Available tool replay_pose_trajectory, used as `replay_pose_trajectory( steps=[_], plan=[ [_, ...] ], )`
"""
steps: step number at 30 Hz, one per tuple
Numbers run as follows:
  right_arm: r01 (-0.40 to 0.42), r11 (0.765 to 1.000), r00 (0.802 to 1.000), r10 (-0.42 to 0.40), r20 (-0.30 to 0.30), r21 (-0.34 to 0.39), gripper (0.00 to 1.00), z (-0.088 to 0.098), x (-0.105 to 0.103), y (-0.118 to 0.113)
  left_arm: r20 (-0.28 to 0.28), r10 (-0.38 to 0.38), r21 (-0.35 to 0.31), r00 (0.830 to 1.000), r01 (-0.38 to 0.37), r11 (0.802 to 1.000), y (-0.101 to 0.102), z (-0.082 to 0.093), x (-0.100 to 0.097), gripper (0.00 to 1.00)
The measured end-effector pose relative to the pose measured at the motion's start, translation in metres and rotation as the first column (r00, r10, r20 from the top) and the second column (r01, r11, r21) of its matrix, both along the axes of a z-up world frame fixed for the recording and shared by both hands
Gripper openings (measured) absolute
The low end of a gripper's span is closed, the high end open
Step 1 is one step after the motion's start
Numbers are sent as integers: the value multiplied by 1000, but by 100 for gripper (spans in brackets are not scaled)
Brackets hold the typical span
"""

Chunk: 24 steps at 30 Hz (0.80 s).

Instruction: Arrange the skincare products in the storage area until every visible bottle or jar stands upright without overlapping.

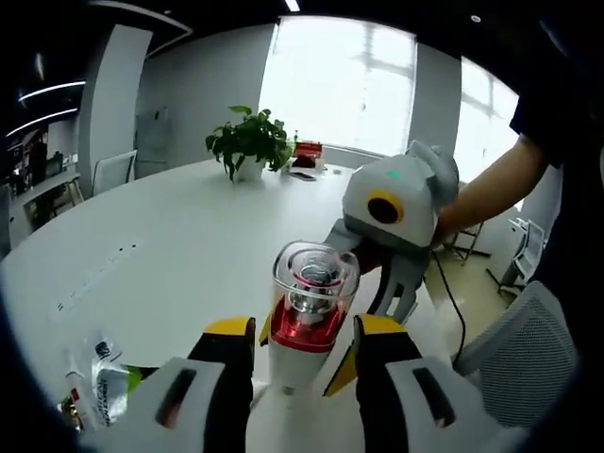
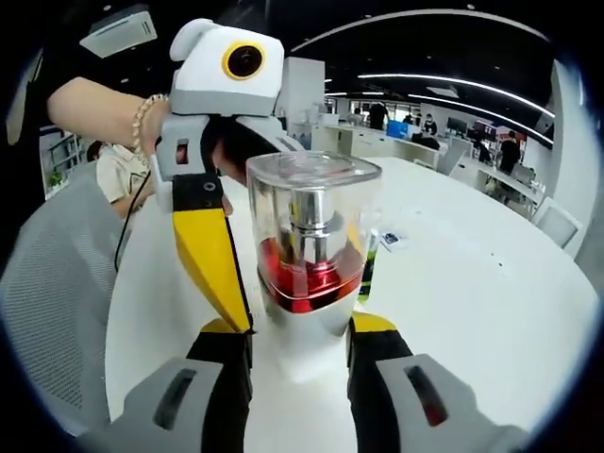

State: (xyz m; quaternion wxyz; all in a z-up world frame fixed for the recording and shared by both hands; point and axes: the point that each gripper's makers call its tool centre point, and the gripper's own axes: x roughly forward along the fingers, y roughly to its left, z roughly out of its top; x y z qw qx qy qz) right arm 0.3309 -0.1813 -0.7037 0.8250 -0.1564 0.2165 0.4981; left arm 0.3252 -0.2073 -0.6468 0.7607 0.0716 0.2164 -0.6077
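clear plastic caps a skincare bottle [image 1: 311, 311] that stands upright between the yellow-tipped jaws of the left hand-held gripper [image 1: 307, 340]; under the square see-through cap sits a silver pump collar, then a red band, then a white body that runs down between the jaws to the white counter [image 1: 170, 255]. whether those jaws actually press the bottle i cannot tell, since the gap on either side is hidden by the bottle itself. just behind the bottle in the left gripper view the right hand-held gripper [image 1: 396, 283] comes in from the right, its grey body held by a person's hand, its jaws reaching down toward the far side of the bottle. in the right gripper view the same bottle [image 2: 311, 255] stands very close, upright, with the right hand-held gripper [image 2: 300, 344] set either side of its white base, jaws apart around it; contact cannot be made out here either. the left hand-held gripper [image 2: 222, 274] shows at the left of that view, one long yellow finger slanting down just beside the bottle. at the lower left of the left gripper view a few small packets [image 1: 99, 382] lie on the counter, too blurred to read. farther back on the counter a potted plant [image 1: 250, 142] stands near a bright window [image 1: 340, 80], with a red box [image 1: 308, 151] just beside it
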Motion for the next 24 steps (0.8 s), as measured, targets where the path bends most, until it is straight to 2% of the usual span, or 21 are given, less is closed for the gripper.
replay_pose_trajectory(
  steps=[4,9,14,18,22,24],
  plan=[
    [31,999,999,-32,-16,-3,44,-3,-4,-2,-4,25,10,1000,-25,1000,6,-1,0,45],
    [92,995,995,-91,-31,22,53,1,-8,-4,-14,61,15,998,-60,998,13,2,-4,53],
    [122,992,992,-121,-26,30,59,10,-17,-4,-28,93,33,995,-92,995,22,3,-11,61],
    [172,985,985,-172,-5,35,72,16,-14,-8,-51,115,67,992,-112,991,31,-2,-16,64],
    [202,978,979,-202,-5,53,77,24,-16,-8,-52,137,68,989,-134,989,39,-2,-21,65],
    [204,978,979,-204,-2,49,78,23,-17,-8,-48,164,66,985,-160,985,44,0,-21,70]
  ],
)
